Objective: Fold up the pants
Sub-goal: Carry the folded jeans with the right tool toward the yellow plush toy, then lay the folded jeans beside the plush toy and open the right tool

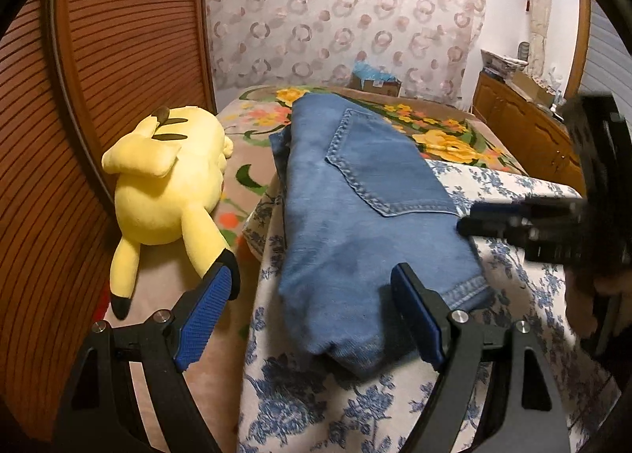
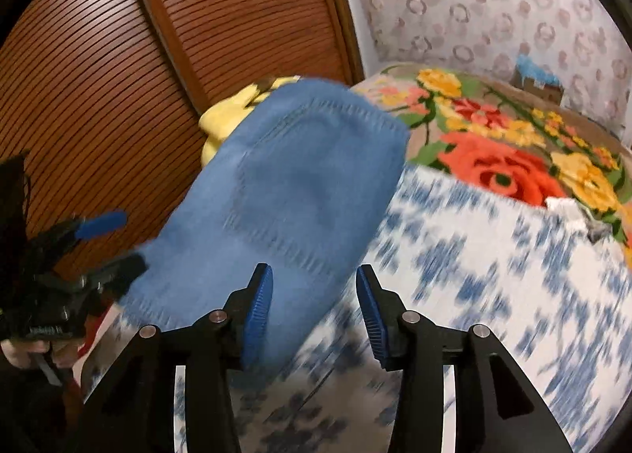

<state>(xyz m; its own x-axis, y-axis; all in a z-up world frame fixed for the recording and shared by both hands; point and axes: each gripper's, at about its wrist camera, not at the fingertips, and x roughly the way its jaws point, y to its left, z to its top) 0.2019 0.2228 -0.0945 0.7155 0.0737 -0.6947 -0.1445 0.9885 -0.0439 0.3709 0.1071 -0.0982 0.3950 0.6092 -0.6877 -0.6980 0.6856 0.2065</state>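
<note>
The blue jeans [image 1: 355, 216] lie folded into a long bundle on the blue-and-white flowered sheet [image 1: 316, 393], back pocket facing up. My left gripper [image 1: 314, 275] hovers over the near end of the bundle, jaws wide open and nothing pinched. My right gripper [image 1: 513, 220] shows blurred at the right edge of the jeans. In the right wrist view the jeans [image 2: 284, 196] run up and to the left, motion-blurred. There my right gripper [image 2: 314, 273] stands open over their near right edge, pads off the cloth. The left gripper [image 2: 91, 239] is at the far left.
A yellow plush toy [image 1: 170, 184] lies left of the jeans against a slatted wooden door [image 1: 118, 38]. A bright flowered blanket [image 1: 446, 137] covers the far bed. A cardboard box [image 1: 375, 83] stands at the back, a wooden cabinet [image 1: 521, 129] at the right.
</note>
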